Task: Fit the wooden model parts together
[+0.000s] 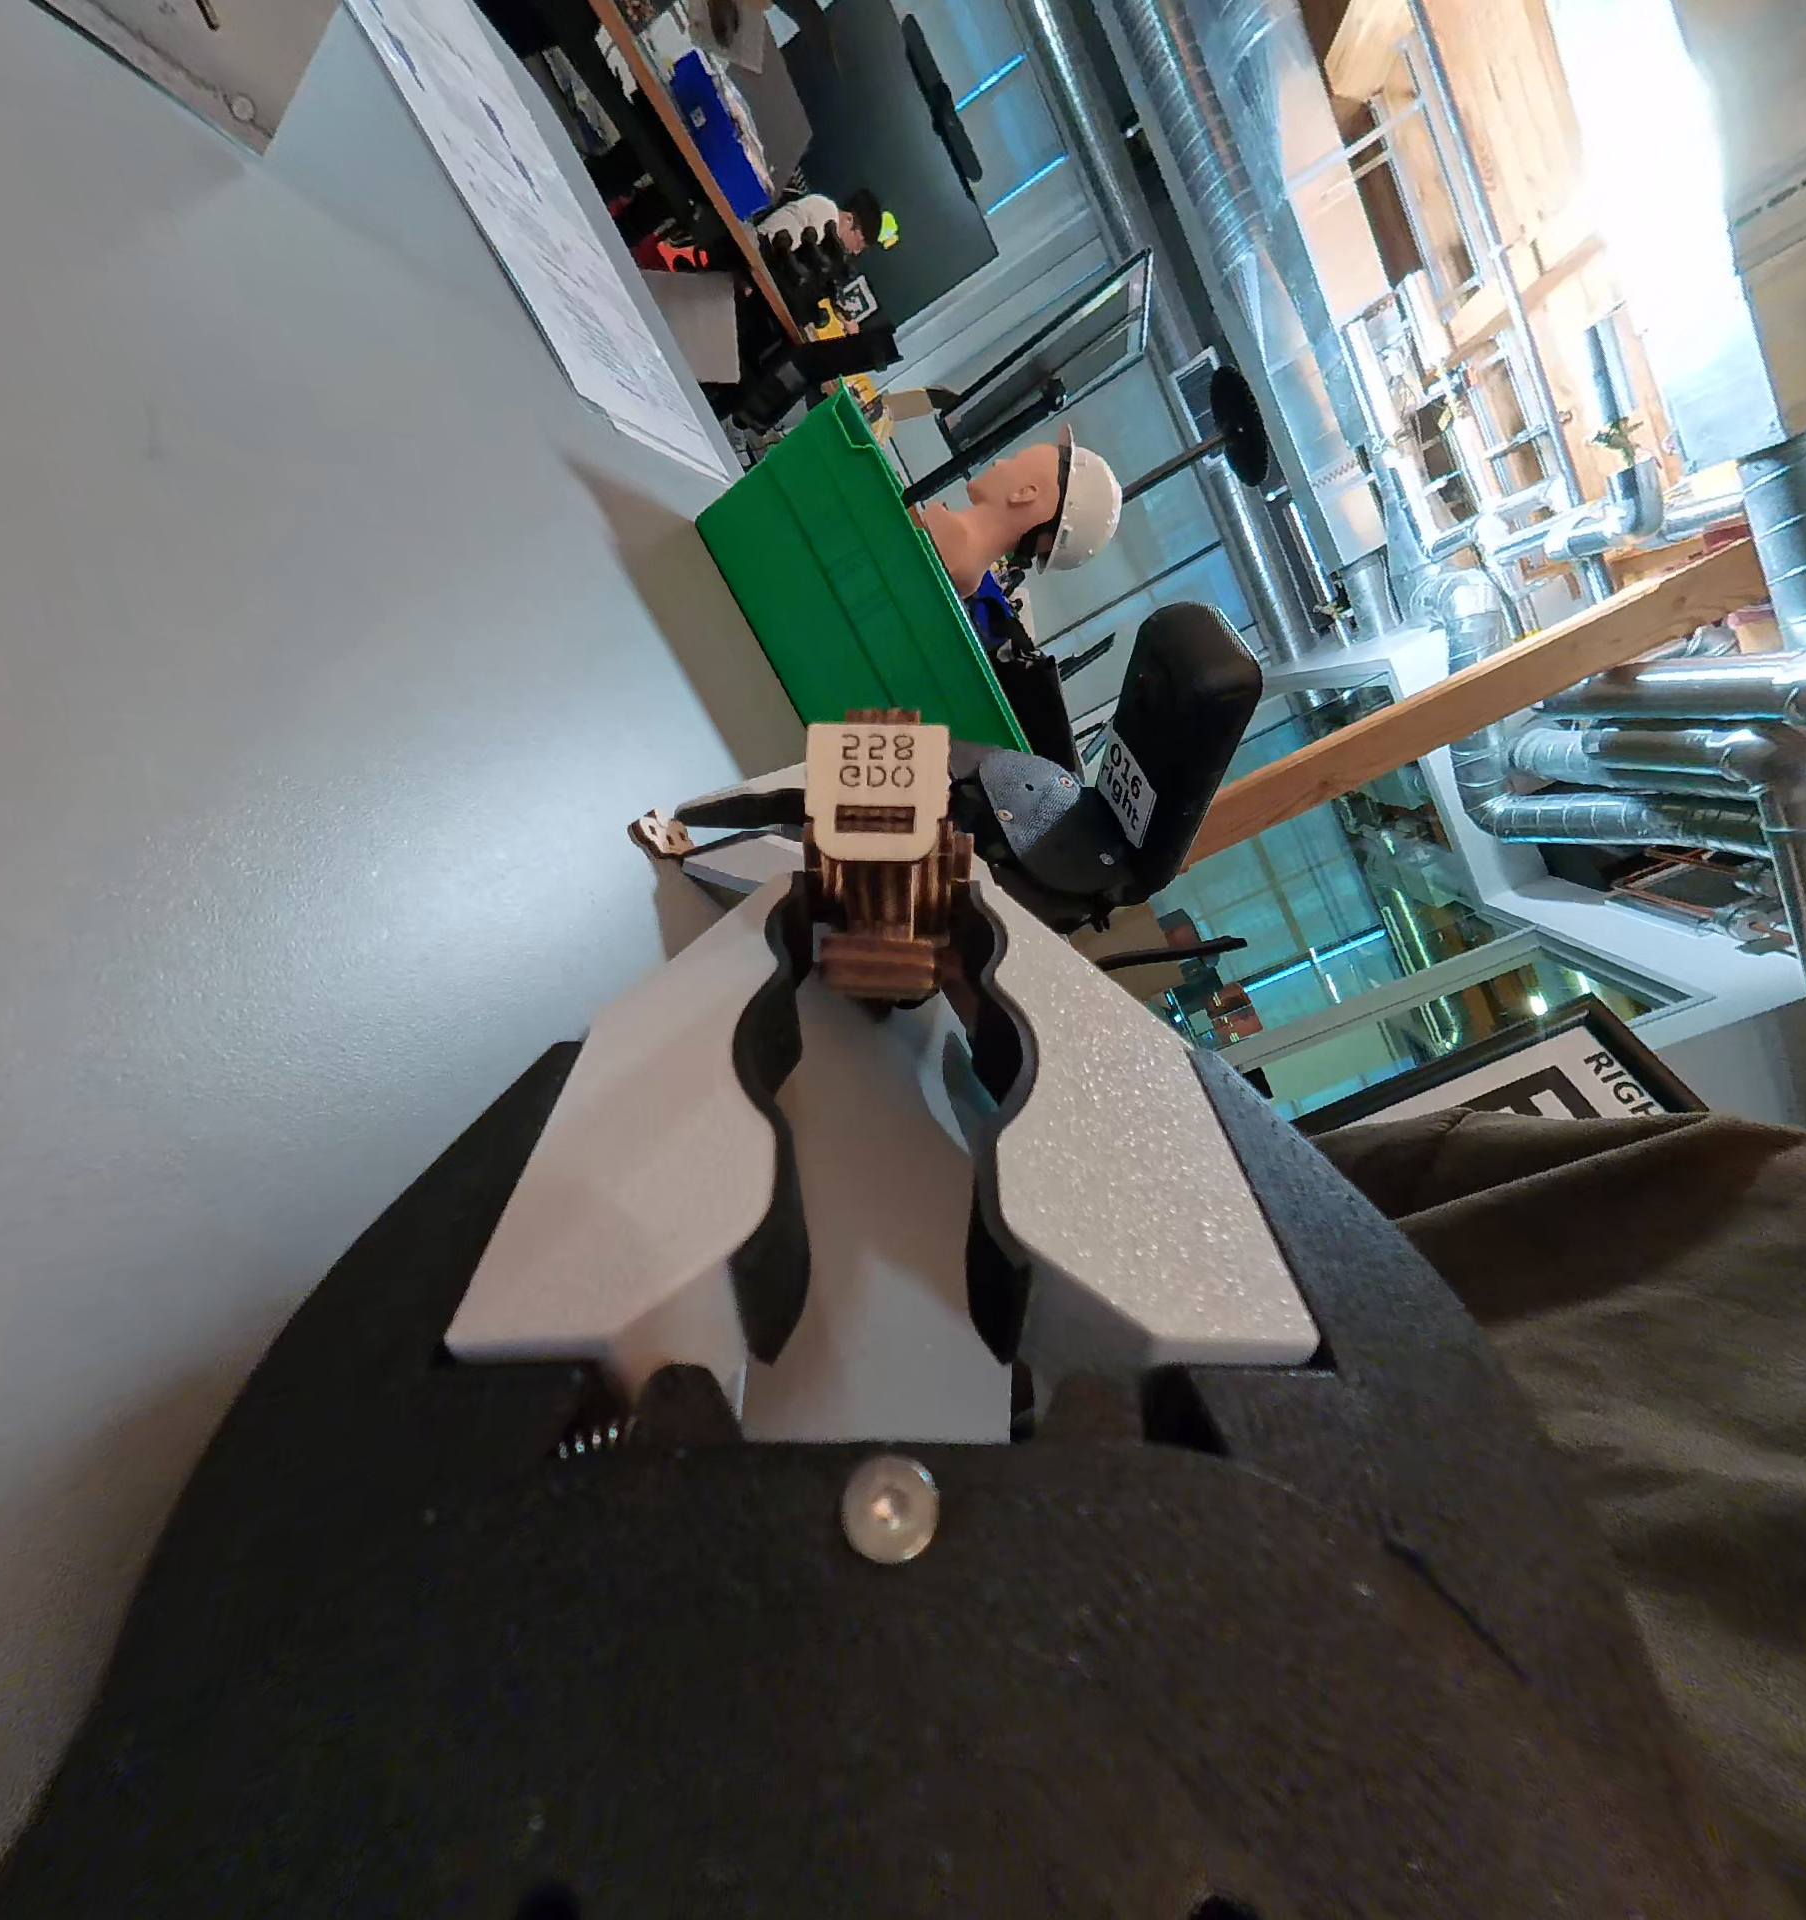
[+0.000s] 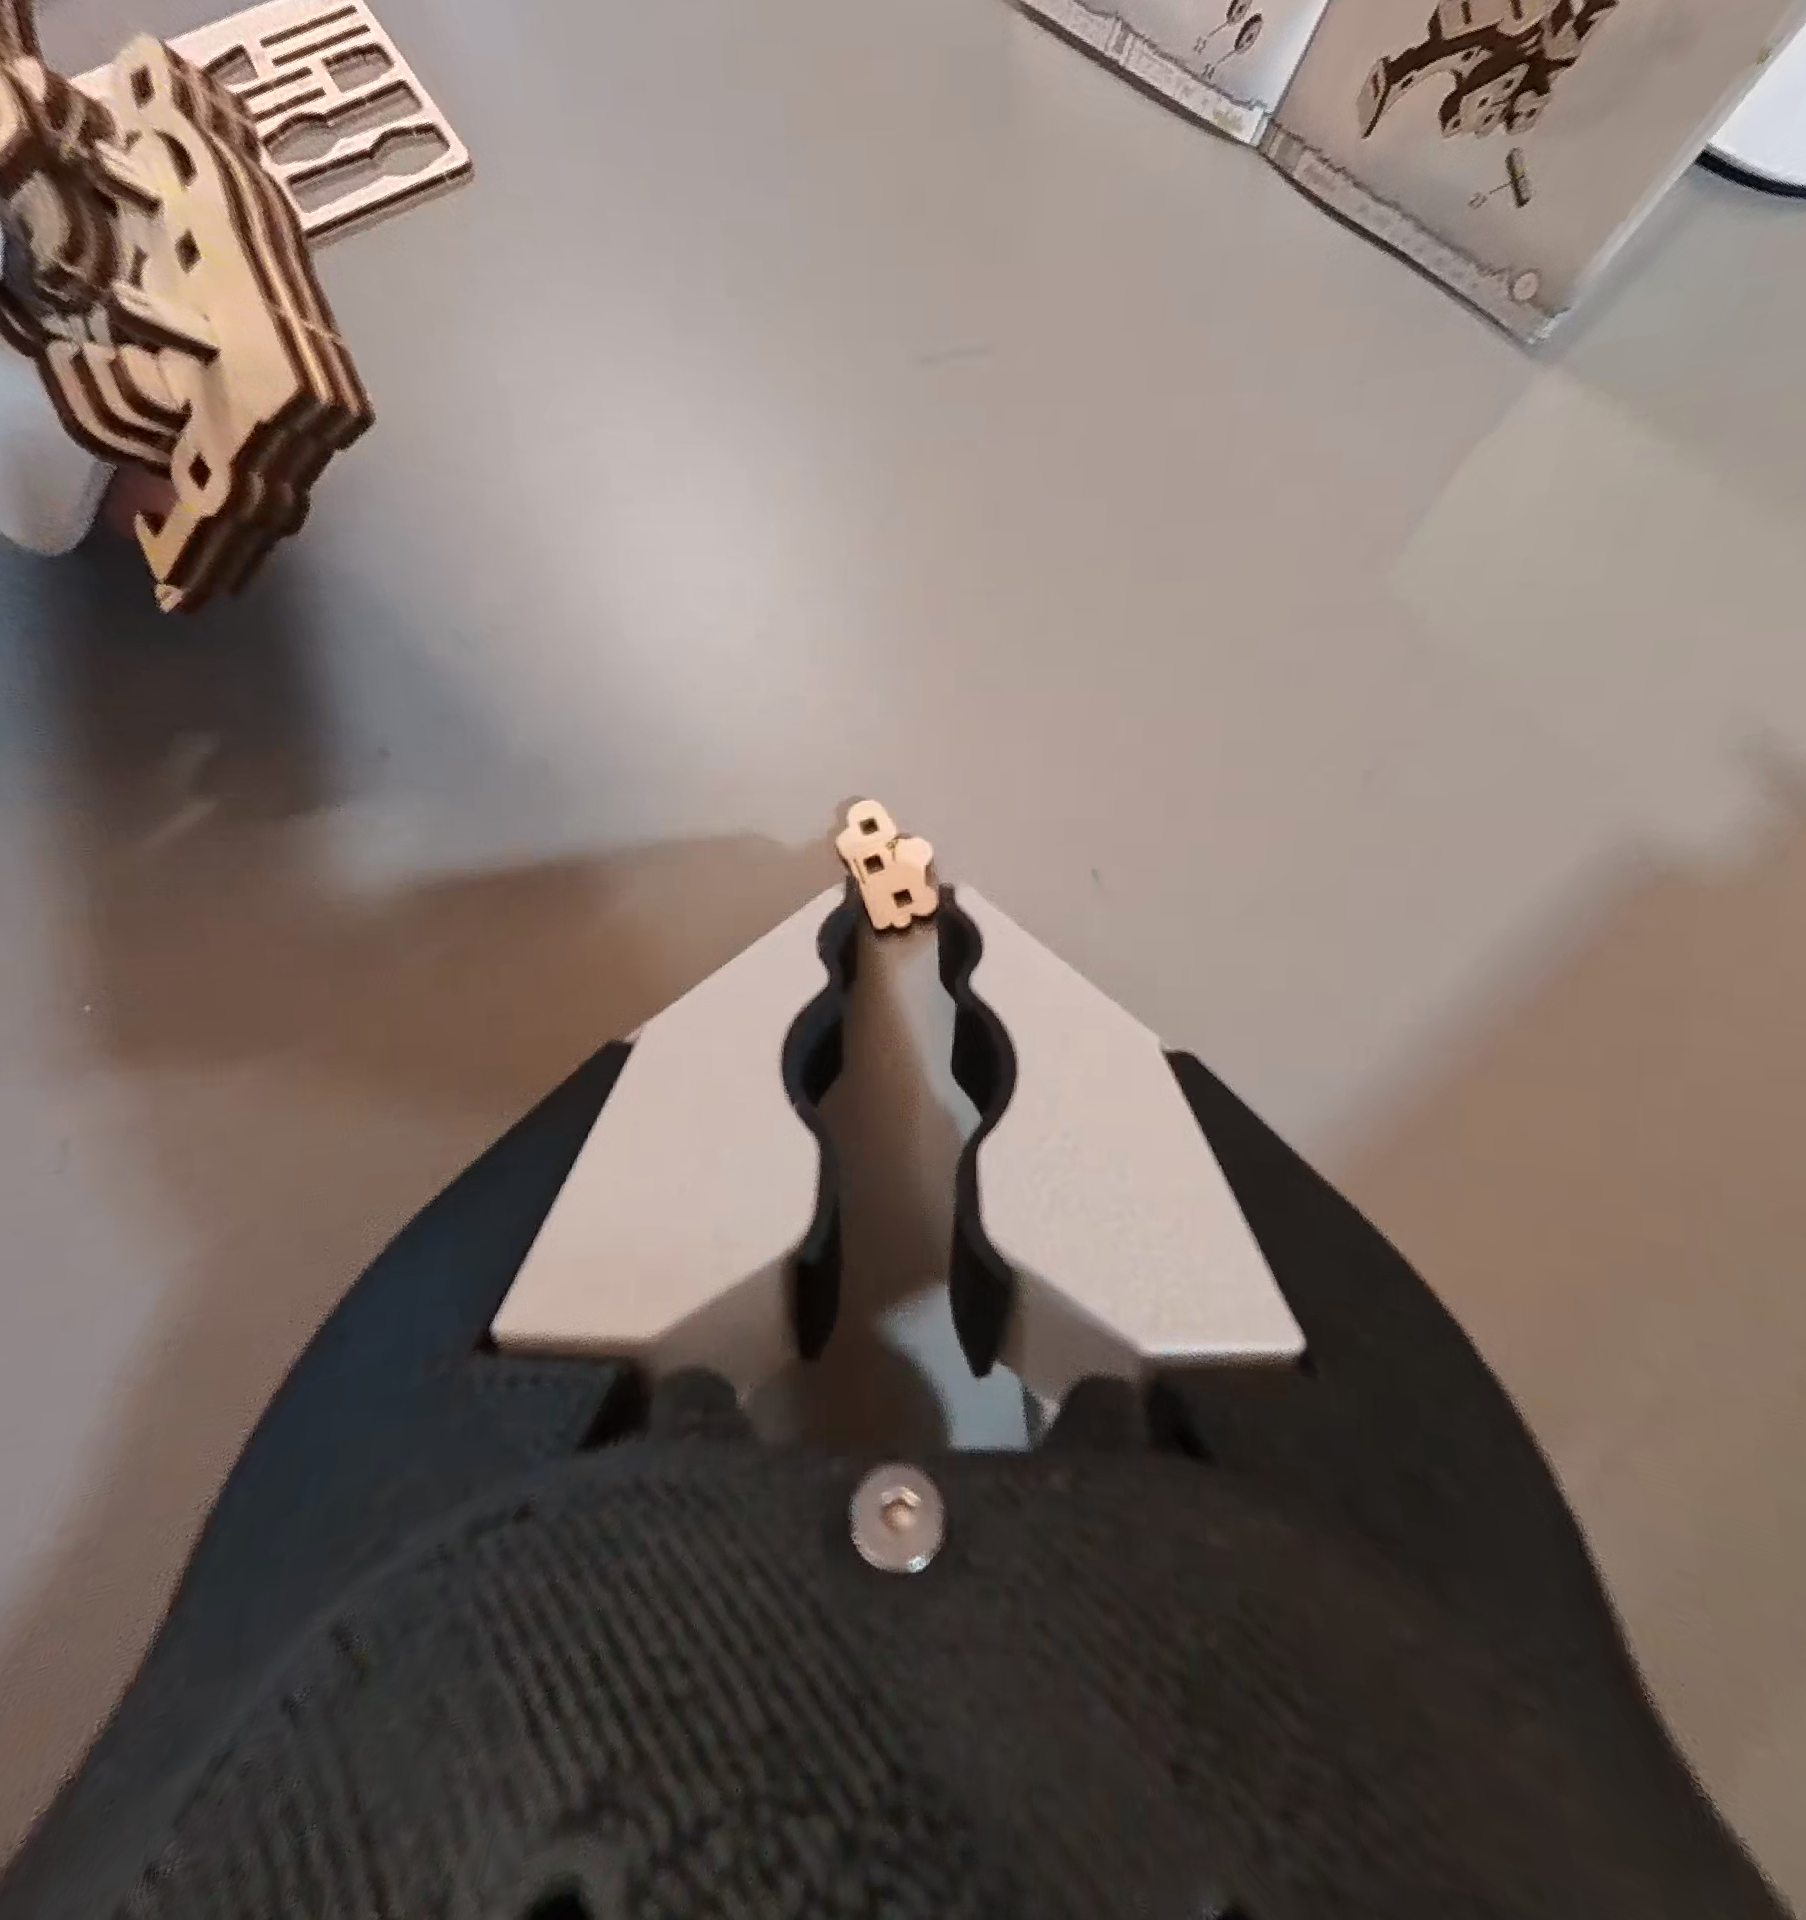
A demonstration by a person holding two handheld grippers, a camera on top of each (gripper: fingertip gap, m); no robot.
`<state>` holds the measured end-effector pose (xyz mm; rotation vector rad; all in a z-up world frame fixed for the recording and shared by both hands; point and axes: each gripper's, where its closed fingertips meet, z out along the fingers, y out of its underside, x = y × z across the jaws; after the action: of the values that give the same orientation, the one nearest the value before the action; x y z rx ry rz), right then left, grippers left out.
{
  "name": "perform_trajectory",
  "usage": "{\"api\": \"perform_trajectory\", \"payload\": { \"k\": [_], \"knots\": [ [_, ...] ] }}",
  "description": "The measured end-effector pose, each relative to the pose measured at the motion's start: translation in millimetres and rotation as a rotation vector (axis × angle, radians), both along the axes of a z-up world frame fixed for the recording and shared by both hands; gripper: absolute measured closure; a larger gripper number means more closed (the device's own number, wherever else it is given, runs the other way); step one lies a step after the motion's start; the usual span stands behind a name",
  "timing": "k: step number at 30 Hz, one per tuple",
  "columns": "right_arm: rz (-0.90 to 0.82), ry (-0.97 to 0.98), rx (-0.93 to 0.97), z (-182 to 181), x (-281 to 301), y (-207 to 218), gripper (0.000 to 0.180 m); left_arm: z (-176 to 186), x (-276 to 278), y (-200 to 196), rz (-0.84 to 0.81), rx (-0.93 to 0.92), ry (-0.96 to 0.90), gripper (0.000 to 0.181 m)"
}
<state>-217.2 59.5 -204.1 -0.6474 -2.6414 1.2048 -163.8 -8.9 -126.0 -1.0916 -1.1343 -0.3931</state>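
The left gripper (image 1: 883, 935) is clamped on the layered wooden model (image 1: 878, 862), held off the grey table (image 1: 255, 831) with its pale engraved end plate facing the camera; the right gripper (image 2: 888, 904) pinches a small pierced wooden piece (image 2: 886, 878) at its fingertips above the same table. In the right wrist view the model (image 2: 182, 343) hangs at upper left (blurred), well apart from the piece; a cut-out parts sheet (image 2: 348, 114) lies behind it, and printed instruction sheets (image 2: 1450, 135) lie at upper right.

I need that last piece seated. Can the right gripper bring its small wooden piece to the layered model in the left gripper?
Probably yes: right gripper pinches the small wooden piece, and only bare table separates it from the layered model.
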Motion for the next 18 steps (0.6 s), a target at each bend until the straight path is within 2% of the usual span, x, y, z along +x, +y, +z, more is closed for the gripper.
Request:
{"api": "perform_trajectory", "payload": {
  "k": [18],
  "knots": [
    [0.098, 0.035, -0.160, 29.7, 15.4, -13.1, 0.167, -2.9, -0.4, 0.2, -0.013, 0.030, -0.036, 0.155]
  ]
}}
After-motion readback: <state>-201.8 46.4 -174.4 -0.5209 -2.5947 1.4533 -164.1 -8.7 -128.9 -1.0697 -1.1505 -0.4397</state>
